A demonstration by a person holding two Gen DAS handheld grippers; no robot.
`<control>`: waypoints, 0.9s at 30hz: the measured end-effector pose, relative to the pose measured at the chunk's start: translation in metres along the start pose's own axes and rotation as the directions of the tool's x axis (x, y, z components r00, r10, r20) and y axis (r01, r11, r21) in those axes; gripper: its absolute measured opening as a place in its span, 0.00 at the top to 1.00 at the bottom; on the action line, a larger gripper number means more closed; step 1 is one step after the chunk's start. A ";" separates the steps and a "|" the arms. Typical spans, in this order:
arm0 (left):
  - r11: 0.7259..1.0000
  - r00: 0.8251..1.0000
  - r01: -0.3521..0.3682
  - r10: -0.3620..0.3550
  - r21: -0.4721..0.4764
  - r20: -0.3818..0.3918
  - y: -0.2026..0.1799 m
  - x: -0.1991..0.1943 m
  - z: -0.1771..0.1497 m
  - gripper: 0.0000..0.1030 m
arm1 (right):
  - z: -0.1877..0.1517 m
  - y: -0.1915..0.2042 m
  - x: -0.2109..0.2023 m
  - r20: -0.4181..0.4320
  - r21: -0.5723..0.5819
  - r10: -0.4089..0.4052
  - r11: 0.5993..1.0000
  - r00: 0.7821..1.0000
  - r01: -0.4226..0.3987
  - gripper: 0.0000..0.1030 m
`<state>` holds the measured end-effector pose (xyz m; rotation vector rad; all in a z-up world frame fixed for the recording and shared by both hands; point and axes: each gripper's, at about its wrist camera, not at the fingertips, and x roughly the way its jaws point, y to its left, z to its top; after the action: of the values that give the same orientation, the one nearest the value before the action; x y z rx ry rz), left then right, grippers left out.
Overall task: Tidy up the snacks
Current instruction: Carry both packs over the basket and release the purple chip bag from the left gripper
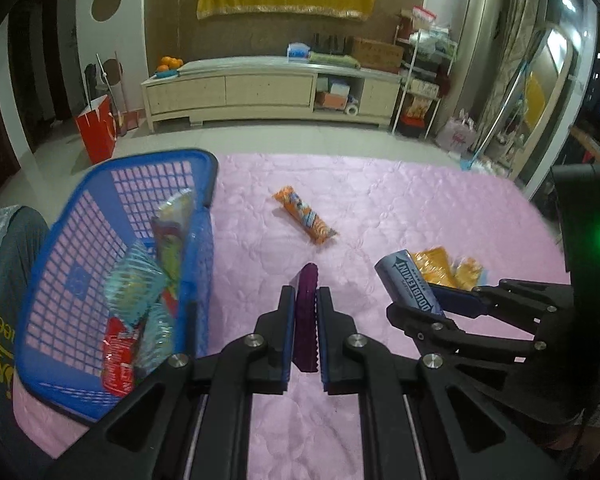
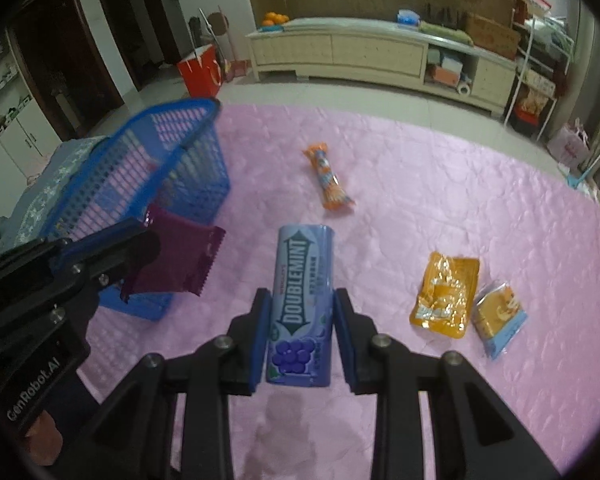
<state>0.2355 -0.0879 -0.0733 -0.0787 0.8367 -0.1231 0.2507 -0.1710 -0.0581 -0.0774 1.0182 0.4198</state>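
Observation:
My left gripper [image 1: 306, 294] is shut on a flat purple packet [image 1: 306, 320], held on edge above the pink cloth [image 1: 380, 200]. From the right wrist view the left gripper [image 2: 140, 240] hangs beside the blue basket [image 2: 172, 120] with the purple packet [image 2: 176, 260] sticking out. My right gripper [image 2: 300, 296] is shut on a blue Doublemint tub [image 2: 302, 304], lifted off the cloth. The left wrist view shows the right gripper [image 1: 432, 300] and the tub [image 1: 410, 286] to the right. The basket [image 1: 80, 208] holds a red packet [image 1: 118, 360] and clear blue packets [image 1: 136, 280].
On the cloth lie an orange wrapped bar [image 2: 328, 178], an orange pouch [image 2: 444, 296] and a small yellow-blue pack [image 2: 498, 320]. A grey garment [image 1: 8, 264] sits left of the basket. Beyond the cloth are floor, a red bag [image 1: 96, 128] and a low cabinet [image 1: 268, 92].

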 end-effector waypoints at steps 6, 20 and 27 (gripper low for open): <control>1.000 0.998 0.014 -0.014 -0.005 0.055 0.022 -0.035 0.010 0.91 | 0.015 0.025 -0.029 0.055 -0.023 -0.009 1.000 0.998 0.011 0.66; 0.999 0.991 -0.053 0.052 0.006 0.121 0.094 -0.087 0.018 0.91 | 0.044 0.113 -0.046 0.101 -0.119 0.069 0.991 0.992 -0.057 0.66; 0.998 0.995 -0.058 0.060 -0.018 0.082 0.130 -0.087 0.007 0.91 | 0.043 0.142 -0.025 0.047 -0.142 0.098 0.986 0.994 -0.091 0.66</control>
<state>0.1934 0.0527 -0.0200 -0.0735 0.7566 -0.0573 0.2211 -0.0375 0.0043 -0.1434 0.9409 0.5772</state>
